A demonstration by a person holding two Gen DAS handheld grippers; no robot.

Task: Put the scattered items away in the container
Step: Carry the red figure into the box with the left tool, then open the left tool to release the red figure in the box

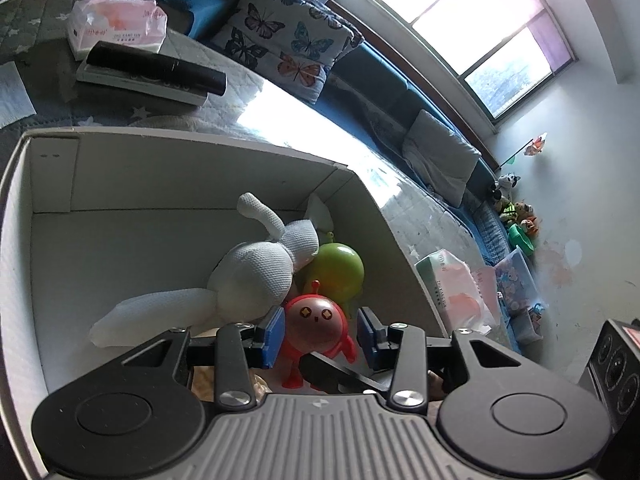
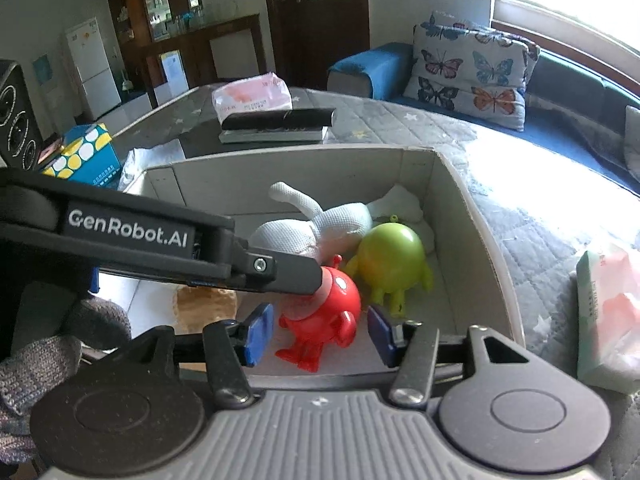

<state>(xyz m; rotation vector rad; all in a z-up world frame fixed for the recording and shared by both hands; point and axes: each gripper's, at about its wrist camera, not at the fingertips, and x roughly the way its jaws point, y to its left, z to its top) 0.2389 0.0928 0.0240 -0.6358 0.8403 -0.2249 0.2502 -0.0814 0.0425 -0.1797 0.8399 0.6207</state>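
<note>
A white cardboard box [image 1: 120,168] [image 2: 480,240] sits on the quilted bed. Inside lie a white knitted plush rabbit [image 1: 248,268] [image 2: 304,232], a green round toy figure [image 1: 340,268] [image 2: 392,256] and a red round toy figure [image 1: 316,328] [image 2: 324,312]. My left gripper [image 1: 320,332] is open inside the box, its blue pads [image 1: 274,336] on either side of the red figure with gaps showing. My right gripper [image 2: 316,332] is open just above the box's near edge, the red figure between its blue pads [image 2: 258,332] but apart from them. The left gripper's black arm [image 2: 160,248] crosses the right wrist view.
Two remotes [image 1: 156,72] [image 2: 276,124] and a pink tissue pack [image 1: 116,24] [image 2: 252,94] lie on the bed beyond the box. Another tissue pack [image 1: 456,288] [image 2: 608,320] lies to the right. A butterfly pillow [image 1: 288,36] [image 2: 468,68] leans on the blue sofa. A speaker [image 2: 16,120] stands left.
</note>
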